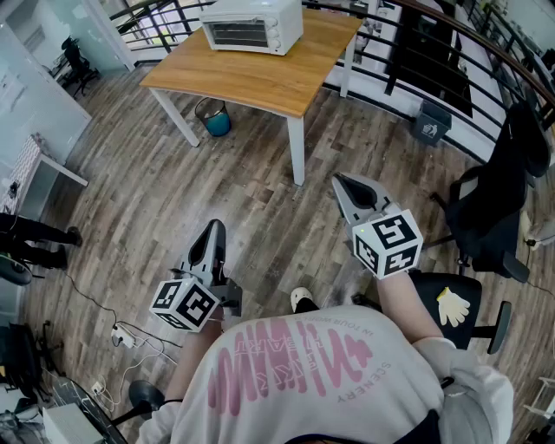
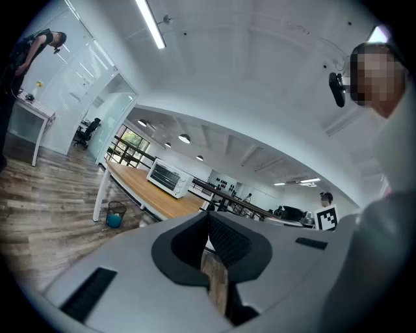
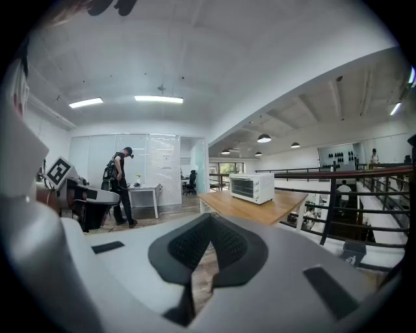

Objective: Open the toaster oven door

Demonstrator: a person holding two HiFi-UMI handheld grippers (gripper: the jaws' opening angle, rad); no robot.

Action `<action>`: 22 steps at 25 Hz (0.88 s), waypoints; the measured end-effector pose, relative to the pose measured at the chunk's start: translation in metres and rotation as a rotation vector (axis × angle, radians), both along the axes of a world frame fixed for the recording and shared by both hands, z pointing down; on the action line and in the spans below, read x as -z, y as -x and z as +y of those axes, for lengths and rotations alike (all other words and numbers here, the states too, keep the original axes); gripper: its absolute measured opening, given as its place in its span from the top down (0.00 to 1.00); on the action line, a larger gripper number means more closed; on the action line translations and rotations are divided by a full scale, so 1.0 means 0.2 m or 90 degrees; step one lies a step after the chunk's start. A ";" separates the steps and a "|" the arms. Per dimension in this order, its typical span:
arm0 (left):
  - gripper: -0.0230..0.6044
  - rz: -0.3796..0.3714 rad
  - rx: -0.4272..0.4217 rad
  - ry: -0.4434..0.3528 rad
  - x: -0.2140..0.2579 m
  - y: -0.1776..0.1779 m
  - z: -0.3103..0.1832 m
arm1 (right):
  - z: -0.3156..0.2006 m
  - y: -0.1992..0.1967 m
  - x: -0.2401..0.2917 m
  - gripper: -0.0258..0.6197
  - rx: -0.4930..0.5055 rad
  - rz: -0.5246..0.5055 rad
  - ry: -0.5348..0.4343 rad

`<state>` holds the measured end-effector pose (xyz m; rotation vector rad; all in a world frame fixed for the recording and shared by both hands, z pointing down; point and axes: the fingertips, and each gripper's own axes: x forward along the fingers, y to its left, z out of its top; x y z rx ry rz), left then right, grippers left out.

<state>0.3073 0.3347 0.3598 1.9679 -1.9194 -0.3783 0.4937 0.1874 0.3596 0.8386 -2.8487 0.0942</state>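
Note:
The white toaster oven (image 1: 252, 24) stands with its door closed at the far end of a wooden table (image 1: 260, 78), well ahead of me across the floor. Both grippers hang over the floor, far short of the table. My left gripper (image 1: 212, 231) is shut and holds nothing; in its own view the toaster oven (image 2: 168, 177) is small and distant above the meeting jaws. Higher and nearer the table is my right gripper (image 1: 348, 185), also shut and holding nothing. From its camera, the toaster oven (image 3: 251, 187) sits on the table (image 3: 253, 207) beyond the jaw tips.
A bin with a blue liner (image 1: 214, 118) stands under the table's left side. A black railing (image 1: 434, 52) runs behind the table. Black office chairs (image 1: 486, 217) are at my right, and a pale glove (image 1: 453, 305) lies on one. Cables (image 1: 130, 338) trail at lower left. A person (image 3: 120, 185) stands by a white desk.

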 end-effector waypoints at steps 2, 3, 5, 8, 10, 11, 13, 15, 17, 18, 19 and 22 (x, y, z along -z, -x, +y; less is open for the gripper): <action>0.93 0.002 0.004 0.000 -0.01 0.00 -0.03 | -0.02 0.00 -0.01 0.95 0.003 0.008 -0.002; 0.93 0.002 0.006 0.000 -0.01 0.00 -0.04 | -0.04 0.00 -0.02 0.95 0.006 0.012 -0.003; 0.93 0.003 0.010 0.003 -0.03 0.00 -0.06 | -0.06 0.00 -0.04 0.95 0.011 0.021 -0.004; 0.93 0.002 0.008 0.016 -0.06 -0.02 -0.08 | -0.10 -0.01 -0.09 0.95 0.015 0.028 0.002; 0.93 0.003 0.011 0.020 -0.07 0.00 -0.11 | -0.14 -0.01 -0.11 0.95 0.012 0.030 0.005; 0.93 0.005 0.015 0.020 -0.07 0.02 -0.12 | -0.16 -0.01 -0.12 0.95 0.009 0.032 0.007; 0.93 0.013 0.028 0.015 -0.06 0.06 -0.14 | -0.20 -0.01 -0.16 0.95 0.001 0.034 0.015; 0.93 0.019 0.033 0.007 -0.05 0.08 -0.17 | -0.24 -0.01 -0.17 0.95 -0.003 0.028 0.020; 0.93 0.011 0.021 0.003 -0.06 0.07 -0.19 | -0.26 -0.02 -0.17 0.95 -0.003 0.014 0.019; 0.93 0.006 0.010 0.000 -0.07 0.06 -0.19 | -0.25 -0.02 -0.16 0.95 -0.003 0.007 0.016; 0.93 0.000 0.000 -0.003 -0.08 0.05 -0.20 | -0.24 -0.03 -0.15 0.95 0.000 -0.002 0.011; 0.93 -0.014 -0.007 -0.025 -0.07 0.02 -0.22 | -0.18 -0.02 -0.13 0.95 0.026 -0.021 0.000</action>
